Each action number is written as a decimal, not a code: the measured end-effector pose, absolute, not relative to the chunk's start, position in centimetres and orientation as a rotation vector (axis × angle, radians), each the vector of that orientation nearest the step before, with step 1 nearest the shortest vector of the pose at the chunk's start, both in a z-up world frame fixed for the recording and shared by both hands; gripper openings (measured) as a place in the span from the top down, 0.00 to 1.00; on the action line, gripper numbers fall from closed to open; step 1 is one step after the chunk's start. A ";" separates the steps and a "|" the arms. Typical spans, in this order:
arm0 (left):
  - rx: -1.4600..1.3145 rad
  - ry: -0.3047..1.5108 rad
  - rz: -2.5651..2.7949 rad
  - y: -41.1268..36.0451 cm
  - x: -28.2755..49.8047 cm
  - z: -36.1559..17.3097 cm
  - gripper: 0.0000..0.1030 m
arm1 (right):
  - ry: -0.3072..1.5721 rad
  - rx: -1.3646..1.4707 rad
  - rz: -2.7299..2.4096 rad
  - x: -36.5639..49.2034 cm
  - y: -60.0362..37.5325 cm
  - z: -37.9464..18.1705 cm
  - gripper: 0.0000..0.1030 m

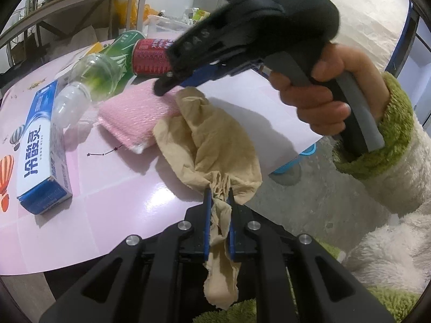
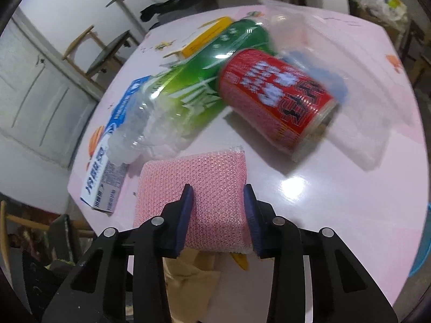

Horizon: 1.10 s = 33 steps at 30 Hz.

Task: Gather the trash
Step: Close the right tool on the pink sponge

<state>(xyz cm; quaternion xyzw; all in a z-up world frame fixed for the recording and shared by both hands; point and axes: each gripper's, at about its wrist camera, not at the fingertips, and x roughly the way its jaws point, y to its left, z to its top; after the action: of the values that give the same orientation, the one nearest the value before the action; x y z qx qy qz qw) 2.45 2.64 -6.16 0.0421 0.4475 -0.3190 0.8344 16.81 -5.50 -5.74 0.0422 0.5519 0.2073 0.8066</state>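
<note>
My left gripper (image 1: 218, 196) is shut on a crumpled brown paper napkin (image 1: 215, 140), which hangs over the near edge of the pink table (image 1: 121, 202). A pink mesh sponge (image 1: 134, 118) lies flat beside the napkin. A hand in a fluffy green-and-white sleeve holds my right gripper (image 2: 218, 191) with its tips down on that sponge (image 2: 215, 210). Its jaws stand partly apart over the sponge's right half, and the left finger (image 2: 186, 204) lies across the sponge's top. A red can (image 2: 277, 99) and a clear bottle with a green label (image 2: 188, 94) lie on their sides behind it.
A blue-and-white carton (image 1: 40, 145) lies at the table's left, and a yellow box (image 2: 207, 35) at the back. A clear plastic tub (image 2: 336, 53) stands behind the can. A blue basket (image 1: 296, 158) sits on the floor by the table edge. Chairs and shelves stand beyond.
</note>
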 end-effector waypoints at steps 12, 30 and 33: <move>0.022 0.953 -0.630 3.3 2.9 -6.0 0.91 | 1.138 0.300 0.211 11.9 -13.8 -6.3 0.65; -0.224 1.039 -0.632 3.2 7.6 -7.1 0.91 | 1.185 0.392 0.131 6.3 -15.5 -6.1 0.51; -0.239 1.036 -0.628 3.1 8.0 -7.2 0.91 | 1.193 0.349 0.156 5.6 -15.0 -6.2 0.47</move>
<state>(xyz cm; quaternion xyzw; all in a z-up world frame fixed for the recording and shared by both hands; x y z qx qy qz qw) 8.05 3.07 -7.15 -0.1120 0.4856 -0.2944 0.8155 5.58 -15.03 -6.17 0.1633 0.5583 0.0728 0.8101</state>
